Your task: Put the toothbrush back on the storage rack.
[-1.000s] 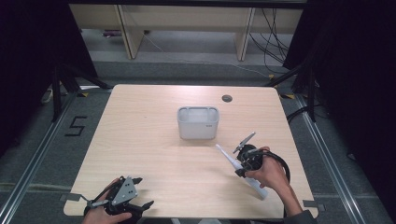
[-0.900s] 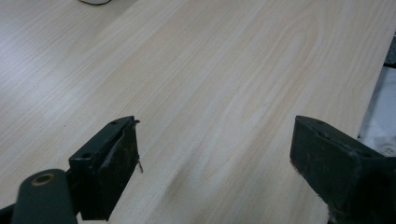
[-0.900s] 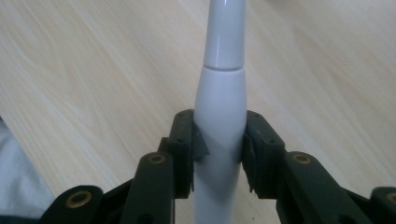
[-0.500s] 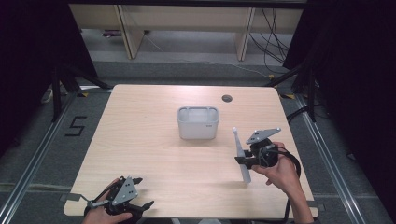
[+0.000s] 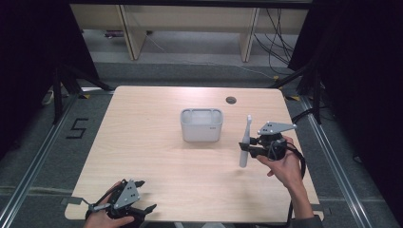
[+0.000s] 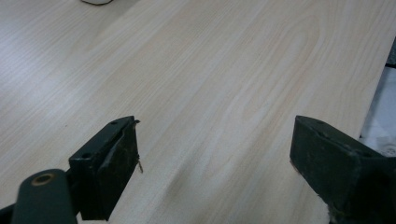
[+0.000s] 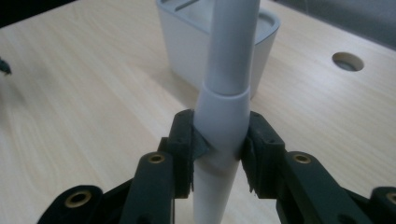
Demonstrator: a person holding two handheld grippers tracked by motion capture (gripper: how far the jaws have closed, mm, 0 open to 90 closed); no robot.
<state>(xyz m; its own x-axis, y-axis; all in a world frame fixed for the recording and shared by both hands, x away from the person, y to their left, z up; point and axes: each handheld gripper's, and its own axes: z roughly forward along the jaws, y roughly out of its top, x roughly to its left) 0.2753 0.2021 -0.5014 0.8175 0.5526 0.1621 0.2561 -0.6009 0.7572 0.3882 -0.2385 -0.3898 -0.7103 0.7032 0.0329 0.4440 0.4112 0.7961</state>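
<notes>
Right tool [image 5: 251,144] clenched on a white toothbrush [image 5: 244,142], held nearly upright at right of centre in the high view, off the counter [image 5: 152,142], beside the grey holder [image 5: 201,125]. Toothbrush judged light, stiff, smooth plastic; grip at the thick handle collar suits. Left tool [image 5: 135,197] released, lower left.

A white electric toothbrush [image 5: 244,142] stands almost upright, pinched in the right gripper [image 5: 250,147] near the table's [image 5: 152,156] right edge. A grey holder [image 5: 201,125] sits in the middle of the table, near the toothbrush. The left gripper [image 5: 142,195] rests at the near left corner.
</notes>
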